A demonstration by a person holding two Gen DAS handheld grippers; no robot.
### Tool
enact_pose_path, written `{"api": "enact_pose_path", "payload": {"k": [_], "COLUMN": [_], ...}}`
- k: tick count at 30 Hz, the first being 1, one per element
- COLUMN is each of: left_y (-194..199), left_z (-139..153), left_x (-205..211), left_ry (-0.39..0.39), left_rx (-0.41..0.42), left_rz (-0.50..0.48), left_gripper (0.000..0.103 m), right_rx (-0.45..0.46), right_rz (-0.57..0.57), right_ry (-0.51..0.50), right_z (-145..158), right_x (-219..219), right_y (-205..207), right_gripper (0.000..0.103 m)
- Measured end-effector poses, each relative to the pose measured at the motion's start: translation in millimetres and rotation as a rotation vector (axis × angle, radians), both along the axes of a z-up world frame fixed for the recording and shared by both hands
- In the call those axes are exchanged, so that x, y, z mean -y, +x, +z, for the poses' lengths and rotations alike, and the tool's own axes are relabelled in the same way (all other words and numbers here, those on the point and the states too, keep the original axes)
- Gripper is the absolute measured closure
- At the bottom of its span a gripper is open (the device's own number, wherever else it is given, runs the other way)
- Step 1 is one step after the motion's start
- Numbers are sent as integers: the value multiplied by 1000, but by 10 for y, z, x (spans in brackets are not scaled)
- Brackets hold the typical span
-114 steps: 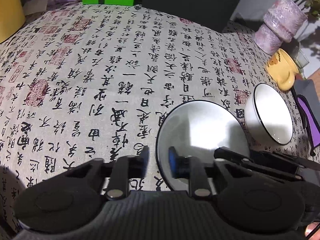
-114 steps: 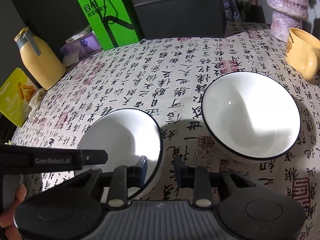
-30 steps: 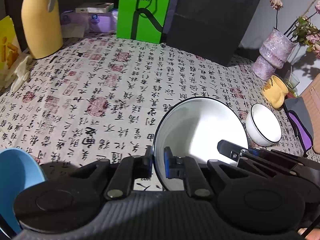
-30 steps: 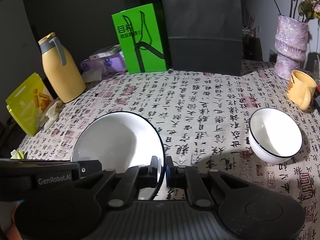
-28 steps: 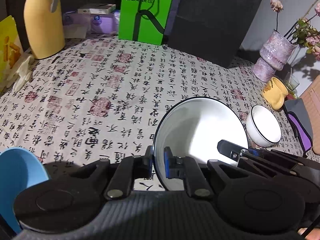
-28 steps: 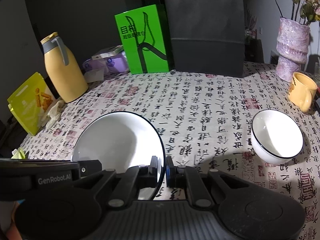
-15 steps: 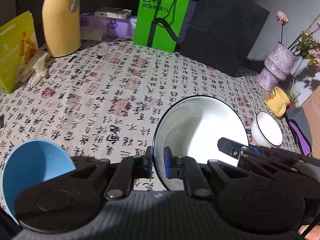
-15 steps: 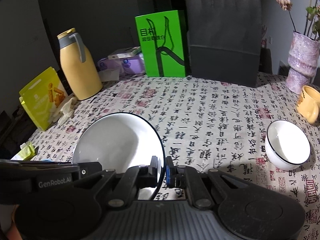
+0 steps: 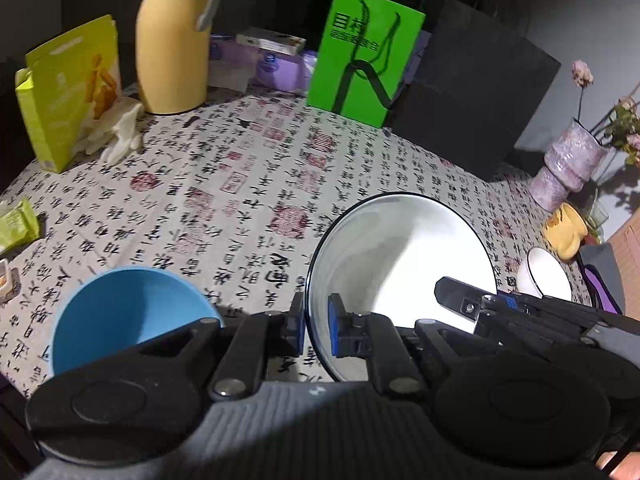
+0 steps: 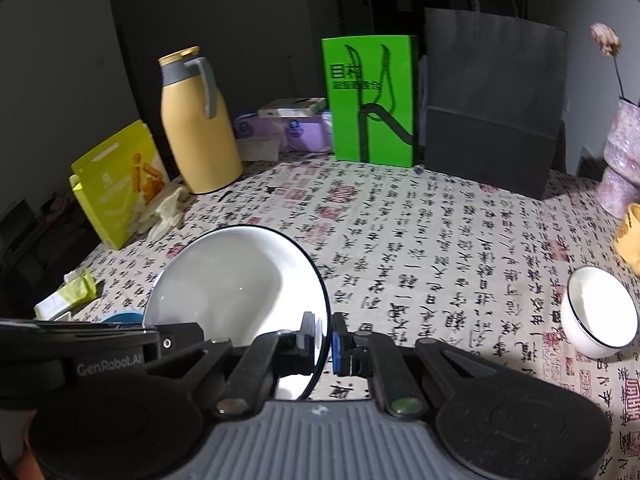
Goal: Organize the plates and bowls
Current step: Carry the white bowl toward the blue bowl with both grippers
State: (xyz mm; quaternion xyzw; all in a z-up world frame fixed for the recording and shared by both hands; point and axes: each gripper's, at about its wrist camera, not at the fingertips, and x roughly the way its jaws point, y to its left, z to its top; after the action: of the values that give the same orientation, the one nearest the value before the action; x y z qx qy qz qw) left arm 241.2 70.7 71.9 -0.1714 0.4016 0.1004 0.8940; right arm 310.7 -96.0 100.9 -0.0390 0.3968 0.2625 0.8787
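With both my left gripper [image 9: 313, 329] and right gripper [image 10: 325, 338] pinching opposite rims of the large white bowl [image 9: 400, 256], I should keep it level and lower it squarely into the blue bowl [image 9: 120, 312].

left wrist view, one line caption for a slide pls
Left gripper clamps the rim of a black-rimmed white bowl beside a blue plastic bowl over the calligraphy-print tablecloth.

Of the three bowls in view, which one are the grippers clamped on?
The large white bowl with the dark rim: the left gripper and right gripper pinch its opposite edges. The blue bowl and small white bowl are ungripped.
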Motion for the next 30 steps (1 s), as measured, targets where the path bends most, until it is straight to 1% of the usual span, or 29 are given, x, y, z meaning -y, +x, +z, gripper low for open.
{"api": "enact_pose_path", "payload": {"k": [12,22,30], "left_y": [-318,-588,-749], "left_z": [46,13,-67], "left_x": [-433,-775,-989], "left_ry": [-4,-19,-21], "left_rx": [16,22,5], "left_rz": [80,141,178], "left_gripper": [92,92,92], "right_rx": [6,-2,-26], "right_rz": [85,154,203], "right_ry": [-7,-15,-22], "right_z": [45,24,-38], "right_x": [-463,-821,-1063], "right_y": [-196,-362,-463], "right_gripper": [95,95,94]}}
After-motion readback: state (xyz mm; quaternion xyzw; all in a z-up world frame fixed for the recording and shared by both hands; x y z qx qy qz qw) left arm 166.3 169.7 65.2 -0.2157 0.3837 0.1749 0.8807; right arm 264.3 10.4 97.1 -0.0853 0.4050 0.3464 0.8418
